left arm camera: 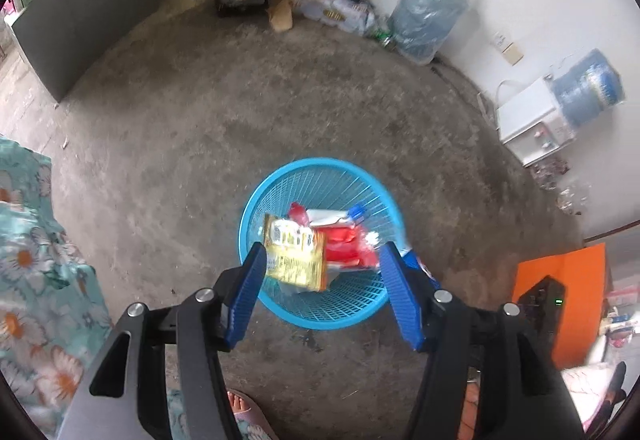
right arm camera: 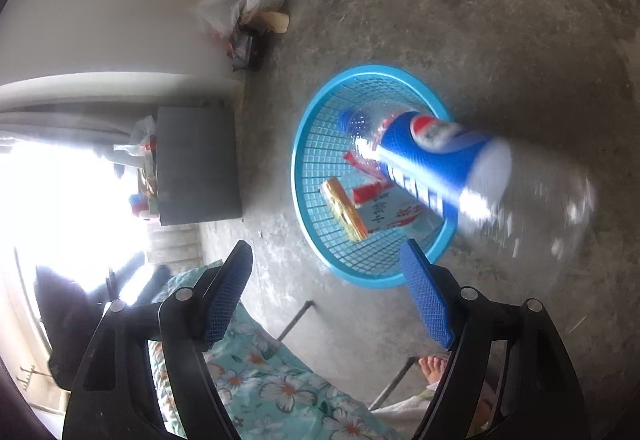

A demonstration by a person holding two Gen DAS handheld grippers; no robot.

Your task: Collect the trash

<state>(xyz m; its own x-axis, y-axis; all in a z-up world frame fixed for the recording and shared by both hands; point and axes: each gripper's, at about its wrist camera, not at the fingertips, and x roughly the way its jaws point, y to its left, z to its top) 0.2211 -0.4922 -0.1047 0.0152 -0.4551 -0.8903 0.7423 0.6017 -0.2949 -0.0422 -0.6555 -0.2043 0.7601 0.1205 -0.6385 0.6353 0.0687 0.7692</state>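
Two pieces of trash are in the air over the blue basket (left arm camera: 320, 304), and neither of my grippers is touching either one. My left gripper (left arm camera: 322, 272) has its jaws spread wide, and the yellow snack wrapper (left arm camera: 296, 256) sits in the gap between them without any contact I can see, just above the red wrappers (left arm camera: 348, 244) already lying in the basket. My right gripper (right arm camera: 326, 288) is spread just as wide, and the plastic soda bottle (right arm camera: 432, 155) with the blue label is well clear of its pads, blurred, cap end pointing down toward the basket mouth.

My judgement is that this is the drop step, so doing it well means mostly staying out of the way. I would hold both grippers level above the rim (right arm camera: 304, 127) and keep the jaws apart, so nothing clips the wrapper or knocks the bottle sideways. The bottle is the riskier of the two: it is long, light and tilted, and in the right wrist view its far end overhangs the rim, so it could bounce off the edge and roll across the concrete floor (left arm camera: 200, 119). The wrapper is light enough to drift, though it looks centred over the opening.

Before moving off I would check that both pieces lie inside the basket, and if the bottle ends up outside, pick it up across its middle.
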